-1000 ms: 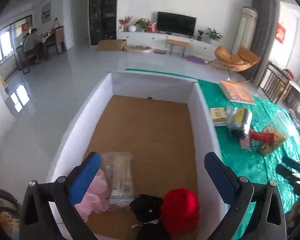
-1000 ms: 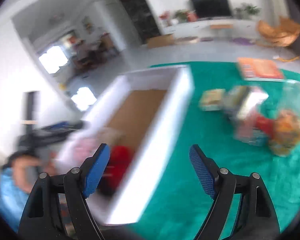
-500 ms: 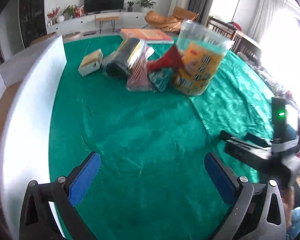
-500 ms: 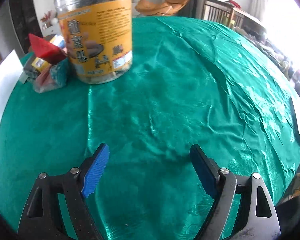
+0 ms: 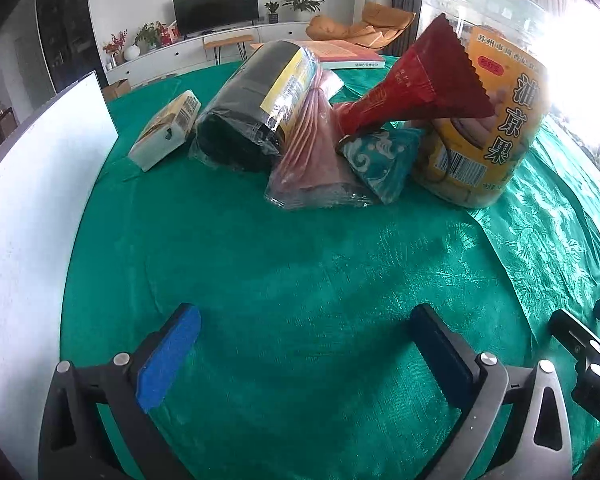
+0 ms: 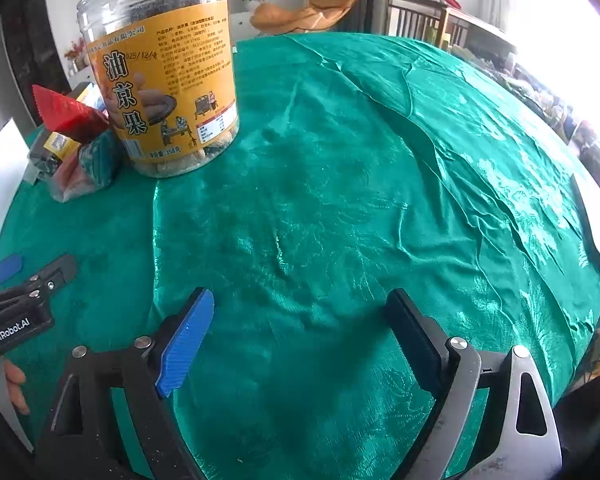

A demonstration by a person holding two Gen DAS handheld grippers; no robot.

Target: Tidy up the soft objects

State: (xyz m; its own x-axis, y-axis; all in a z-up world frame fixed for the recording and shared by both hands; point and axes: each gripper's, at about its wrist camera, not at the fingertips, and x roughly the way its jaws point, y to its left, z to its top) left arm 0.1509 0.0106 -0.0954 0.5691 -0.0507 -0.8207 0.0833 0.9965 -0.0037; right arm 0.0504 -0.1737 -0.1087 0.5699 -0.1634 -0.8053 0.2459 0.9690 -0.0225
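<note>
Both tools over the green counter.
My left tool and right tool gape wide, holding nothing; pink packet, perhaps cloth, lies ahead.

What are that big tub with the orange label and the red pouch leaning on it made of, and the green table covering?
The tub looks like clear rigid plastic: you see its contents through the wall above and below a glossy printed label. The red pouch seems thin plastic or foil film, shiny, with a zigzag-cut edge. The green covering appears a satiny woven cloth: it wrinkles and glints.
</note>
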